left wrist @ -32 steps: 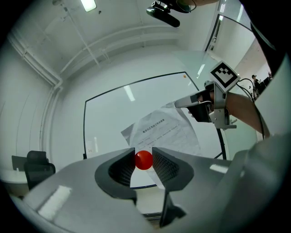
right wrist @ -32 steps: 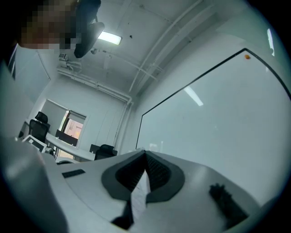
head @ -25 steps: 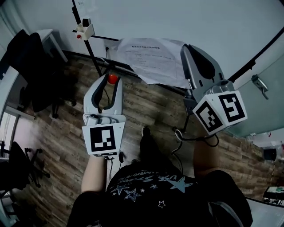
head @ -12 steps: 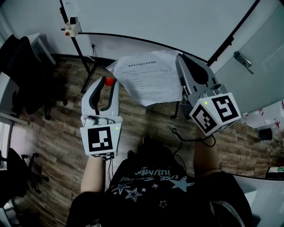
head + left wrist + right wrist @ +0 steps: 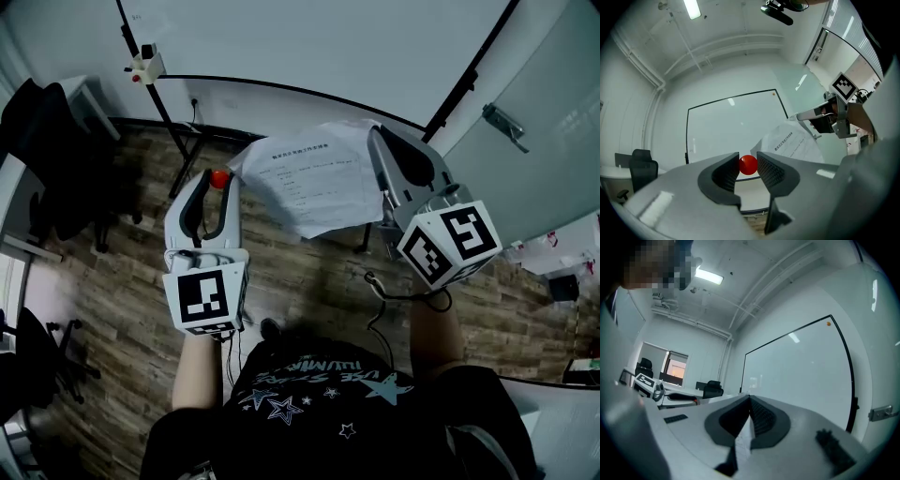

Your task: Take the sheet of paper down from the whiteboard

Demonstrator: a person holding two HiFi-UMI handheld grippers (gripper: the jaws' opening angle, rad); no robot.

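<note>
The printed sheet of paper (image 5: 314, 178) hangs free in front of the whiteboard (image 5: 309, 47), off its surface. My right gripper (image 5: 379, 141) is shut on the sheet's right edge. In the right gripper view the jaws are closed on the thin white sheet (image 5: 743, 442). My left gripper (image 5: 220, 180) is to the left of the sheet and shut on a small red round magnet (image 5: 218, 177). In the left gripper view the magnet (image 5: 748, 165) sits between both pads, with the paper (image 5: 792, 143) and the right gripper (image 5: 829, 116) beyond it, in front of the whiteboard (image 5: 733, 124).
The whiteboard's black stand leg (image 5: 173, 131) carries a white box with a red button (image 5: 145, 67). A chair draped with dark clothing (image 5: 52, 155) is at the left. A glass door with a handle (image 5: 502, 122) is at the right. A cable (image 5: 394, 291) lies on the wood floor.
Both grippers have drawn back from the whiteboard. The paper came away with the right gripper and now hangs clear of the board. The left gripper kept the red magnet.
</note>
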